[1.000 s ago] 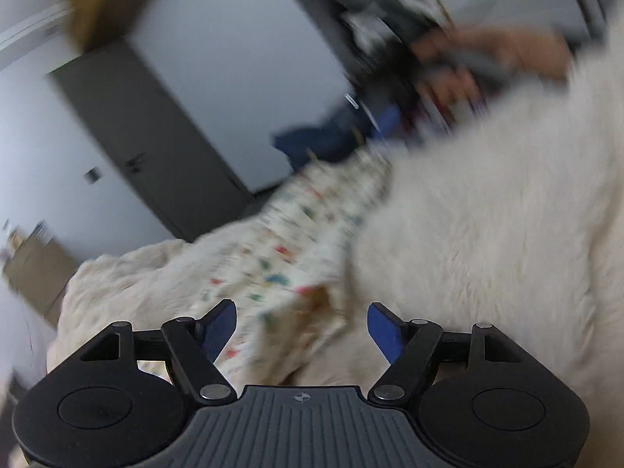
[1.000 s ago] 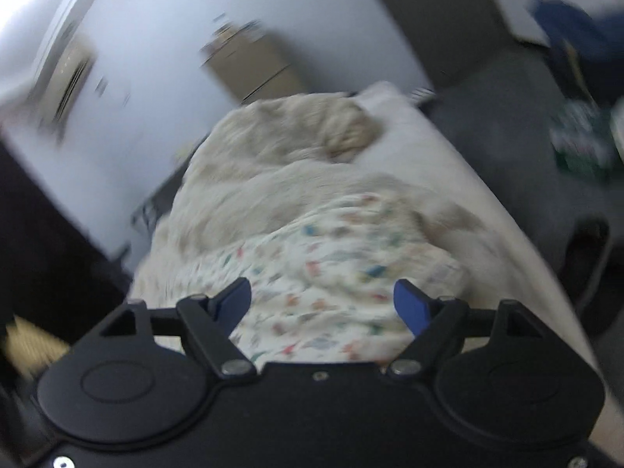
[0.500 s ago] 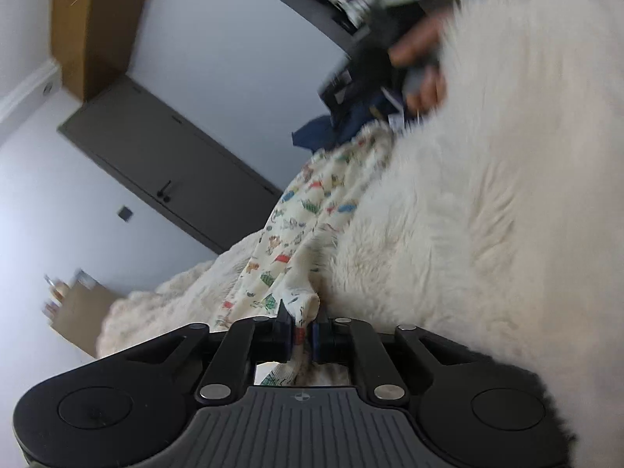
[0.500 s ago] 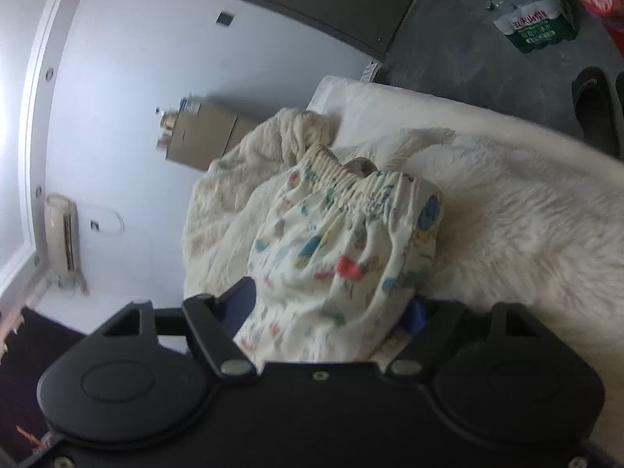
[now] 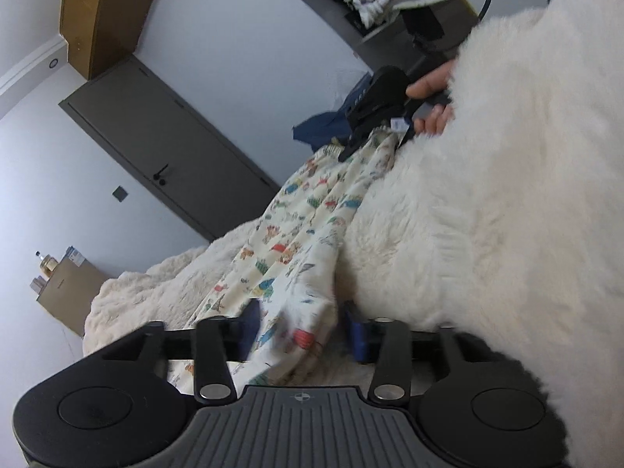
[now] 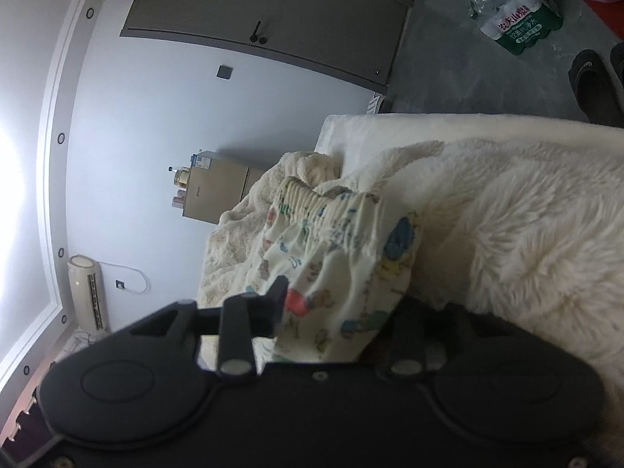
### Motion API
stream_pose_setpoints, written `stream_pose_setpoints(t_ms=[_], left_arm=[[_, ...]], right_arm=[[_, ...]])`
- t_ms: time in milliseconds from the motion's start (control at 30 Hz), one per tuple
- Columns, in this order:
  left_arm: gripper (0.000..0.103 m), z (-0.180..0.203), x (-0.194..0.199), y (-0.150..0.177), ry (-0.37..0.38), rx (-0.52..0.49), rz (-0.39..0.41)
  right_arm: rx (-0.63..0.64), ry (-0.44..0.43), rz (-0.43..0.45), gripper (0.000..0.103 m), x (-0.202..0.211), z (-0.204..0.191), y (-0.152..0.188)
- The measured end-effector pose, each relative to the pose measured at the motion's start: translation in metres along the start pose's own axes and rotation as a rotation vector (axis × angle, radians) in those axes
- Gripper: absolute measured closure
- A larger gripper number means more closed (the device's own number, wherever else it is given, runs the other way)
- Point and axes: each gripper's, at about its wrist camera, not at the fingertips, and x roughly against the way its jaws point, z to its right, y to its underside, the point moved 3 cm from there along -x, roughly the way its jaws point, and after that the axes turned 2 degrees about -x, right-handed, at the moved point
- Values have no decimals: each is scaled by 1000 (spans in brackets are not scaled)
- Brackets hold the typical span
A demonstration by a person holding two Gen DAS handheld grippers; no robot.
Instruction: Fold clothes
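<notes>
A bed (image 6: 351, 128) with a white mattress edge filled the scene, covered by a fluffy white blanket (image 5: 487, 195) on the right and a cream fleece throw (image 5: 156, 292) heaped toward the far left. Across the blanket lay the task garment, a pair of cream printed shorts (image 5: 296, 241) with small coloured figures, stretched between the two tools, its gathered elastic waistband (image 6: 331, 210) at the far end in the right wrist view. A grey door (image 5: 163, 148) stood in the far wall, with a cardboard box (image 6: 214, 191) bearing bottles beside the bed. The left gripper (image 5: 302, 325) had just been opening from a pinch; its jaws stood partly apart with a fold of the shorts between them, the pads not pressing. The right gripper (image 6: 339, 304) had just been closing around bunched cloth near the waistband; whether its pads pressed could not be told. A hand (image 5: 431, 101) held that tool.
</notes>
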Motion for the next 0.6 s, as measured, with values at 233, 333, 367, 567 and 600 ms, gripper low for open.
stream_pose_setpoints(t_ms=[233,333,367,567,600], left_arm=[[58,4,-9,-6,-19,-13,17],[80,8,-5,-4,7,-6,20],[82,9,-4,-3,15,-11,23],[96,9,-1,-4,-12,-28,54],[97,9,0,-4,-21,-26,62]], right_arm=[[31,-2,2,52,0,-7,1],[-16,-31,-2,51,5,-2,-1],[-36,-41,-2,51,7,0,-2],[-184,-68,18,51,6,15,-11],[-193,-72,20,52,6,15,-12]])
